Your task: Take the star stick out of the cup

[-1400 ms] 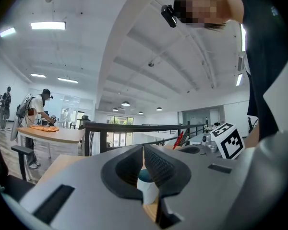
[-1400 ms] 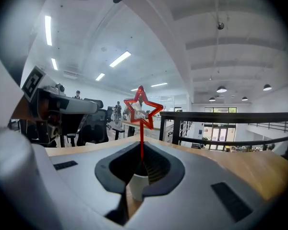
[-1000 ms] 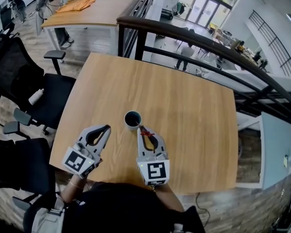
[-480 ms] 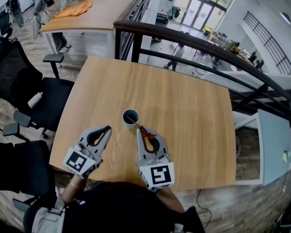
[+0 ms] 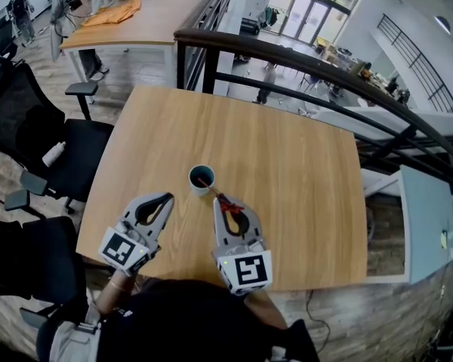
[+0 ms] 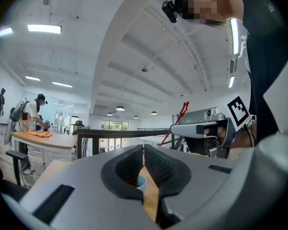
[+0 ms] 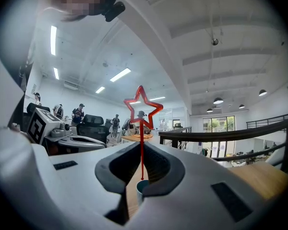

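A small teal cup (image 5: 201, 179) stands near the middle of the wooden table (image 5: 287, 164). My right gripper (image 5: 221, 201) is just behind it, shut on a thin red star stick (image 5: 214, 193). In the right gripper view the stick (image 7: 141, 157) stands upright between the jaws of the right gripper (image 7: 142, 146), its star outline (image 7: 142, 109) on top. The lower tip sits at the mouth of the cup (image 7: 141, 188). My left gripper (image 5: 166, 199) rests to the left, shut and empty. From the left gripper (image 6: 143, 150) the cup (image 6: 140, 182) shows past the jaws.
Black office chairs (image 5: 38, 134) stand left of the table. A dark railing (image 5: 302, 66) runs behind the table's far edge, with a drop beyond it. Another table with an orange cloth (image 5: 117, 10) and a person is far back left.
My right gripper has drawn slightly back from the cup with the star stick, whose lower part now shows over the cup's mouth. The left gripper has stayed put.
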Demonstrator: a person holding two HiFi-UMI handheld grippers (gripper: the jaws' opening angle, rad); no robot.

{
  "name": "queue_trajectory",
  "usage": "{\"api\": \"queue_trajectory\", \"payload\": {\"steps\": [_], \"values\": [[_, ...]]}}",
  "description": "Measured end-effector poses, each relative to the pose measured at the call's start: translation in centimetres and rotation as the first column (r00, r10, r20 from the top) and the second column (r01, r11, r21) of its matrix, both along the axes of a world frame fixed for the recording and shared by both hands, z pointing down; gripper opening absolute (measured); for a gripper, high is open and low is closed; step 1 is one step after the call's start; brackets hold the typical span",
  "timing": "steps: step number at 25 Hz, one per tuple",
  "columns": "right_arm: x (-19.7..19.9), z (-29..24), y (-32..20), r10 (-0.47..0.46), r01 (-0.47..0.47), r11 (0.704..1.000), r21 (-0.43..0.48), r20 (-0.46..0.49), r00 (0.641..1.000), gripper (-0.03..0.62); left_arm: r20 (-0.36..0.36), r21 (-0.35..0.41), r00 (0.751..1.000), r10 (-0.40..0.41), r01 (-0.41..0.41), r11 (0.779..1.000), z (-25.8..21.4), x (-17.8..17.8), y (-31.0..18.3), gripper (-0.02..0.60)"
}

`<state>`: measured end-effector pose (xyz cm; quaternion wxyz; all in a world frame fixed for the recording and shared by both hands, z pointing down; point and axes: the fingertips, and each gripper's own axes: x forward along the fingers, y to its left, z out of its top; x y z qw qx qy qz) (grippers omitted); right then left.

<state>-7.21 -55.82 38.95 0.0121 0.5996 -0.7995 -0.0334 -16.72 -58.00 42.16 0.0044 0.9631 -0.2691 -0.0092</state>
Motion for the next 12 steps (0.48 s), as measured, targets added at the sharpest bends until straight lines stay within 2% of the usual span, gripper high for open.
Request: {"api": "queue_trajectory", "payload": {"steps": [12], "values": [[0.92, 0.51, -0.3, 0.015, -0.015, 1.0, -0.016, 0.013, 1.0, 0.029, -0.001, 0.004, 1.0, 0.005, -0.005, 1.0, 0.01, 0.32, 0.12, 0.023]]}}
